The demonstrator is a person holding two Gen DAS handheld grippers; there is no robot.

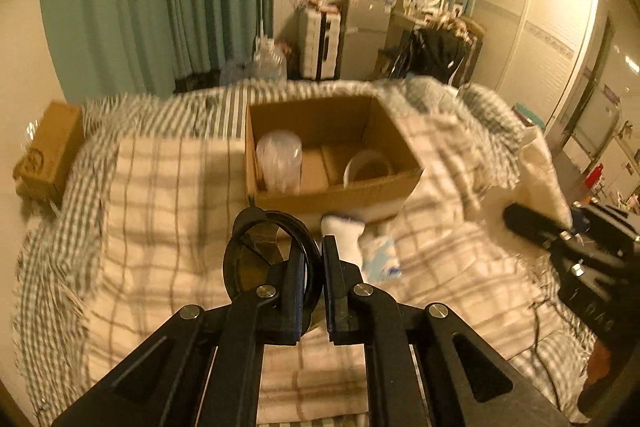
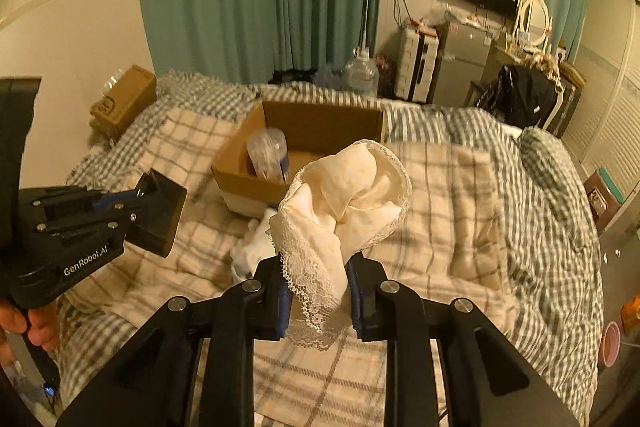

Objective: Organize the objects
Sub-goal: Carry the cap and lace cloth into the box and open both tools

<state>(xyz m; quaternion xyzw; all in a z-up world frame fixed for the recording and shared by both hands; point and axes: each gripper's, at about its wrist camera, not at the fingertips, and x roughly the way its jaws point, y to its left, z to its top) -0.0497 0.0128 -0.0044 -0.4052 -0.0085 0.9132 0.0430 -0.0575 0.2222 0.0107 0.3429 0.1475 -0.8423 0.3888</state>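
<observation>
An open cardboard box [image 1: 340,203] [image 2: 240,187] sits on the checked bed. It holds a clear plastic jar [image 1: 279,161] [image 2: 267,153] and a white roll [image 1: 367,167]. My left gripper [image 1: 314,247] is shut on a black ring-shaped object [image 1: 240,259], held above the bed just in front of the box. My right gripper [image 2: 316,267] is shut on a cream lace-edged cloth [image 2: 352,191], lifted above the bed to the right of the box. White socks [image 1: 346,237] [image 2: 256,247] lie on the bed by the box's near side.
A second, closed cardboard box [image 1: 52,147] [image 2: 124,99] sits at the bed's far left corner by the wall. Green curtains hang behind. Water jugs [image 2: 360,73], a small fridge and a dresser stand beyond the bed. A checked pillow [image 2: 552,163] lies at the right.
</observation>
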